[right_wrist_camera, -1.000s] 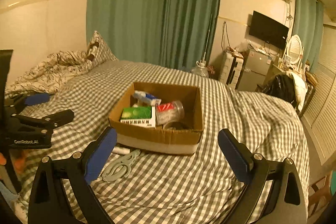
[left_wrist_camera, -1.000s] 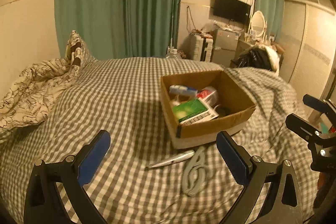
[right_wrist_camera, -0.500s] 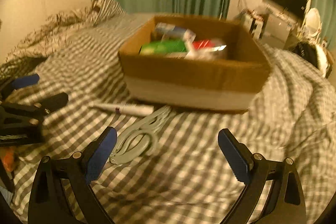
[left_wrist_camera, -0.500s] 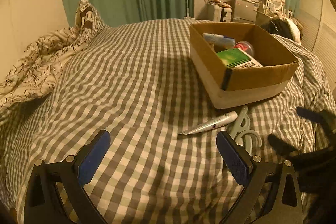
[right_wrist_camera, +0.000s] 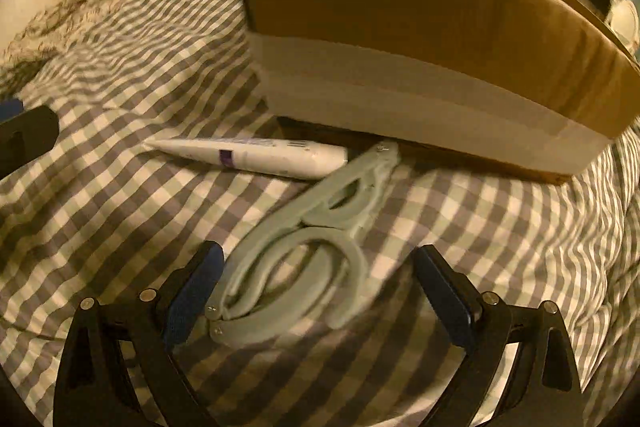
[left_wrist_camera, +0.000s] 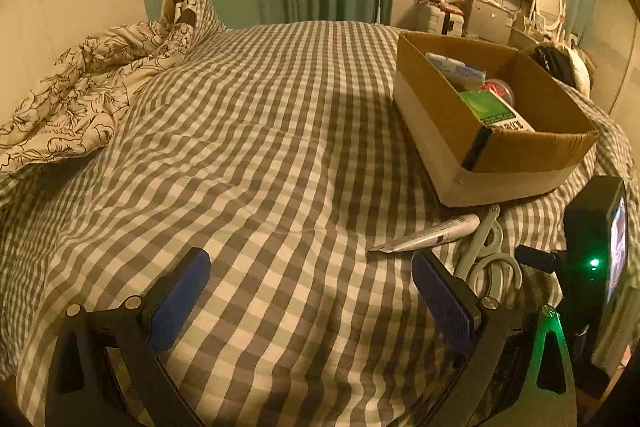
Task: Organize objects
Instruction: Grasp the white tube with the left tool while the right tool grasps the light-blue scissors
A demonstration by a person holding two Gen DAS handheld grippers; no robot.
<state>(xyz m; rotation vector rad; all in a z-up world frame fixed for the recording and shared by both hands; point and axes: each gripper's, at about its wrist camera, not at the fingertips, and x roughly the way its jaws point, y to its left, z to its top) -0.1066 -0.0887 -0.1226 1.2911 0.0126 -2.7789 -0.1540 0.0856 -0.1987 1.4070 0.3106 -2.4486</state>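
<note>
A pale green folding hanger [right_wrist_camera: 304, 259] lies on the checked bedcover, its looped end between the open fingers of my right gripper [right_wrist_camera: 320, 291]. It also shows in the left wrist view [left_wrist_camera: 486, 259]. A white tube [right_wrist_camera: 256, 157] lies just behind it, against the cardboard box [right_wrist_camera: 420, 27]. In the left wrist view the tube [left_wrist_camera: 432, 235] and the box [left_wrist_camera: 488, 155] sit at the right; the box holds a green packet [left_wrist_camera: 490, 109] and other items. My left gripper [left_wrist_camera: 312, 303] is open and empty over bare bedcover.
A crumpled floral duvet [left_wrist_camera: 80, 95] and a pillow lie at the bed's left. Green curtains, a TV and furniture stand beyond the bed. The right gripper's body [left_wrist_camera: 596, 255] fills the right edge of the left wrist view.
My right gripper has dropped and moved forward until the hanger lies between its fingers. My left gripper has lowered and swung left, so the box sits further right.
</note>
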